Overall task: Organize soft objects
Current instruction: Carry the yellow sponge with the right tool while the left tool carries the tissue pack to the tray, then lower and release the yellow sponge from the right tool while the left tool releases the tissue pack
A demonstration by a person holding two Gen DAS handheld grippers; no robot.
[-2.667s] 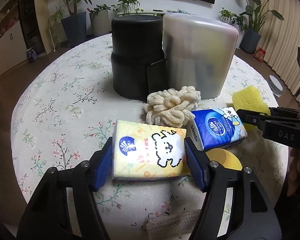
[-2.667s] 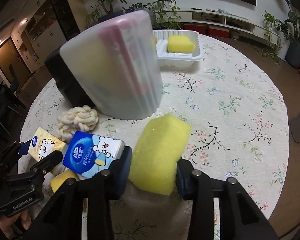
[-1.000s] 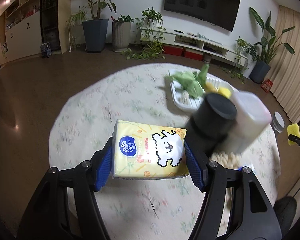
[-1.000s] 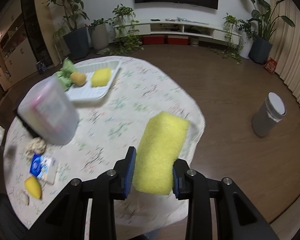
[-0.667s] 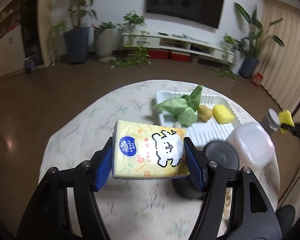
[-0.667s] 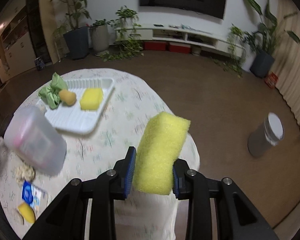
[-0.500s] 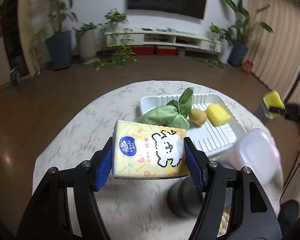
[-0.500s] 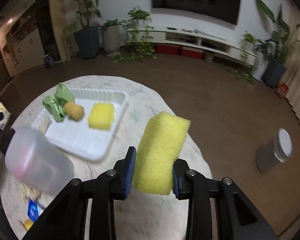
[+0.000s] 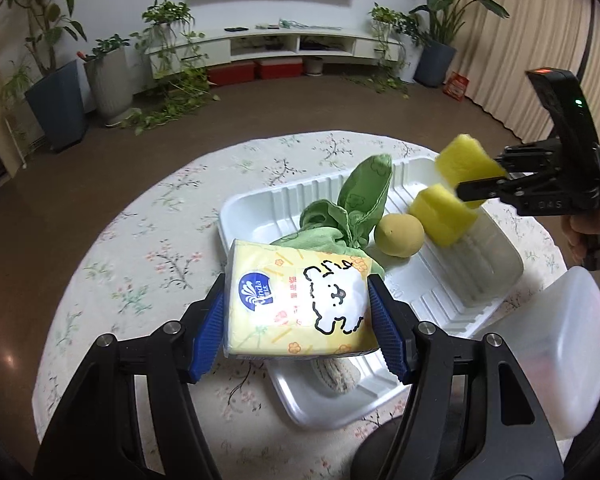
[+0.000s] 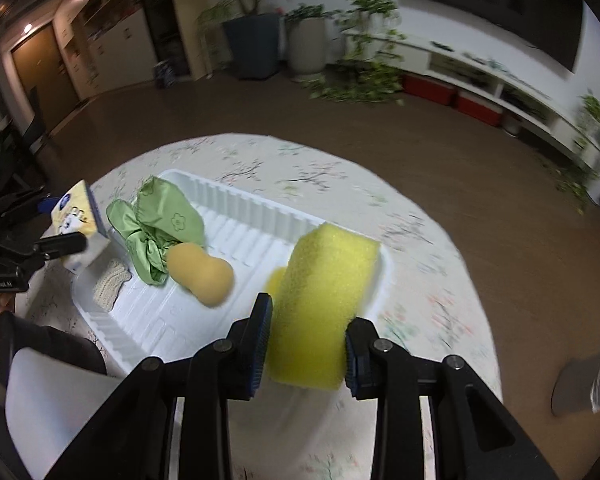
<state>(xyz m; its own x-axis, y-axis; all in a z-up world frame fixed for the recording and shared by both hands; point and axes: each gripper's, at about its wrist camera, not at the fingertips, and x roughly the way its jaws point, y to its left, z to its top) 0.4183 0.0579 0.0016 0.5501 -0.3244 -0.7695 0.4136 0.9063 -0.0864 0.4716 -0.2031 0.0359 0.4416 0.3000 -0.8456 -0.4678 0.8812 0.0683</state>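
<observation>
My left gripper (image 9: 298,322) is shut on a yellow tissue pack (image 9: 296,300) and holds it above the near left end of a white ribbed tray (image 9: 260,216). My right gripper (image 10: 306,344) is shut on a yellow sponge (image 10: 324,304) and holds it above the tray's (image 10: 236,208) right end; it also shows in the left wrist view (image 9: 480,182). In the tray lie a green cloth (image 9: 348,208), an orange beauty sponge (image 10: 202,274), another yellow sponge (image 9: 440,216) and a small beige knitted pad (image 10: 110,282).
The round table has a floral cloth (image 9: 148,264). A frosted plastic container (image 9: 556,344) and a black container (image 9: 384,448) stand near me. Potted plants, a TV shelf and a grey bin (image 10: 588,380) stand on the floor around.
Both grippers lifted their objects off the table's near side and carried them over the containers to above the white tray. The right gripper with its sponge came down closer to the tray.
</observation>
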